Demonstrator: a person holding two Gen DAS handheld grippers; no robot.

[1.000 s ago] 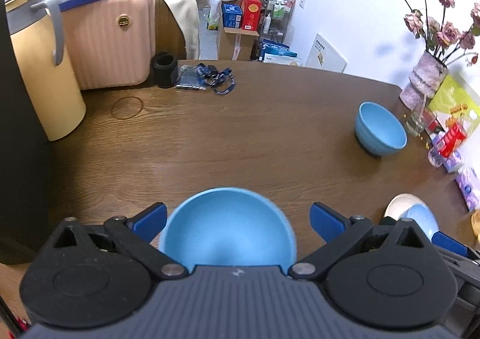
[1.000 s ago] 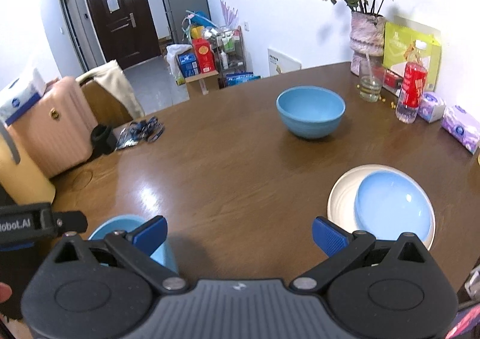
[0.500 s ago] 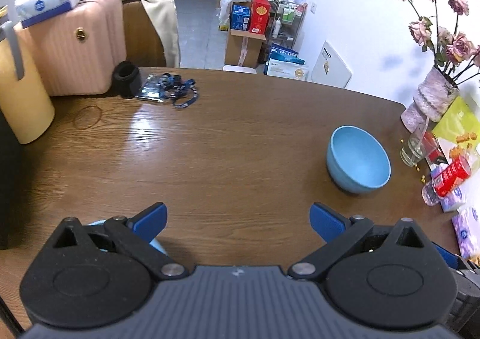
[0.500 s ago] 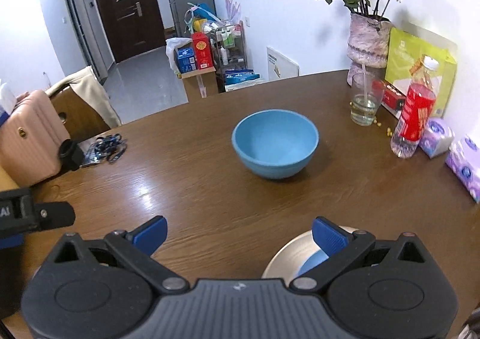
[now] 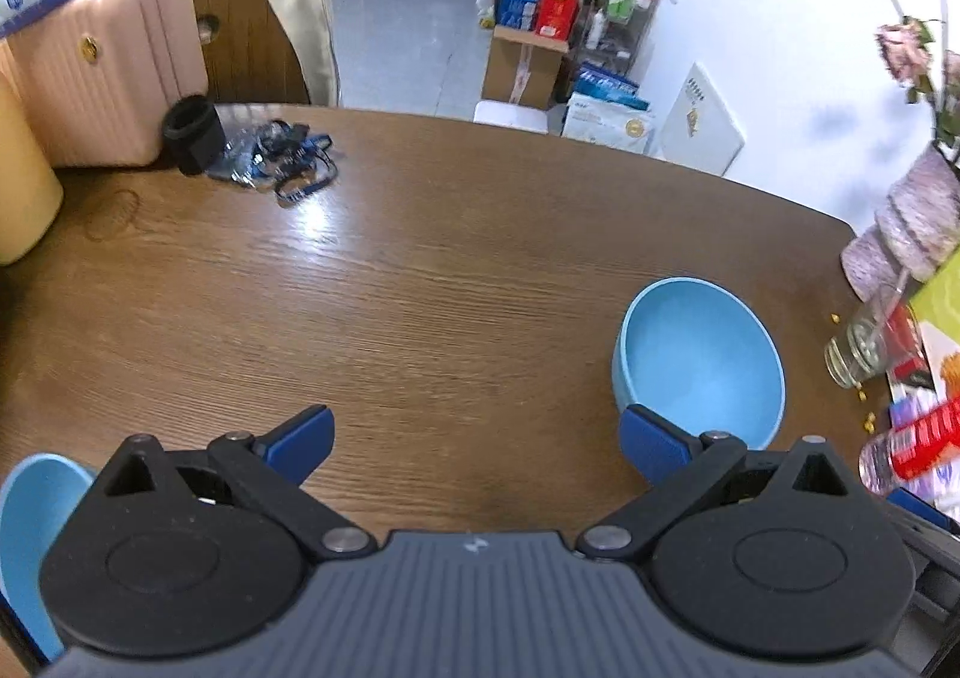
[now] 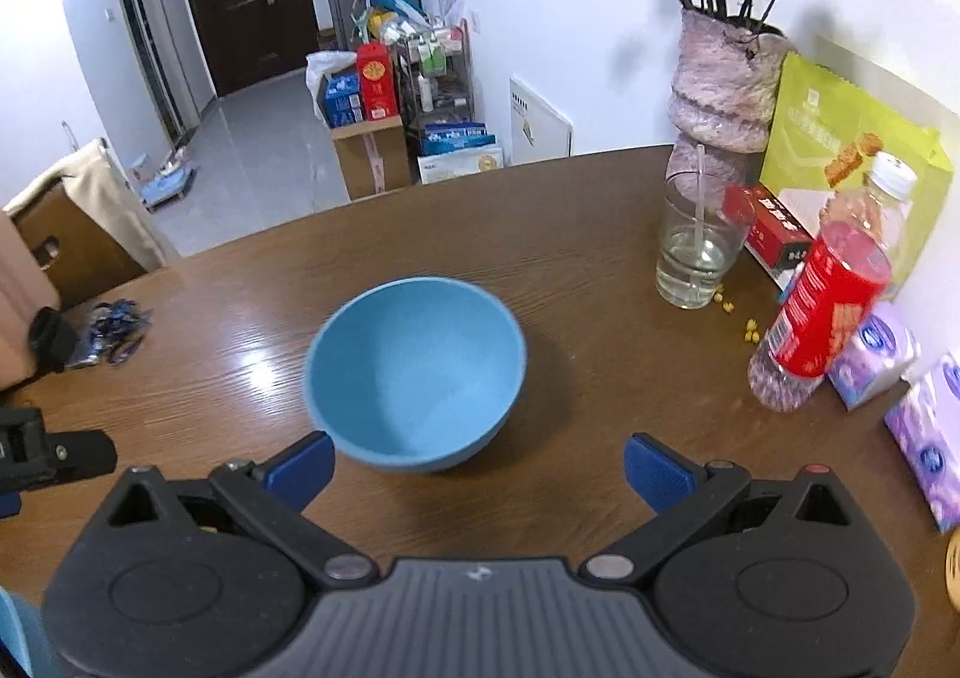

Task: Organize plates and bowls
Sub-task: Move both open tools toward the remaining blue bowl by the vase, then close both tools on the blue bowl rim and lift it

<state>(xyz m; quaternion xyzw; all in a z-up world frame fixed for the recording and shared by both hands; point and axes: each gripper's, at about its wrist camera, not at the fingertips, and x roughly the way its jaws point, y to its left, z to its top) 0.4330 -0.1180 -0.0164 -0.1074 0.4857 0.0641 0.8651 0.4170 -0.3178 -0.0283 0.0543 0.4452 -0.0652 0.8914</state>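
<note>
A brown wooden table (image 6: 570,234) fills both views. The right gripper (image 6: 477,465), fingers spread and empty, has closed in on the blue bowl (image 6: 414,372), now just ahead of its fingertips. The left gripper (image 5: 477,441), also spread and empty, has left a second bowl (image 5: 33,504) behind its left finger; grasping likely comes next.

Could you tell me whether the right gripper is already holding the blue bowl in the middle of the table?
No, the right gripper is open and empty, its fingers apart just short of the blue bowl standing on the table.

table (image 6: 576,246): glossy wood grain | bowl (image 6: 414,372): matt, perhaps plastic
</note>
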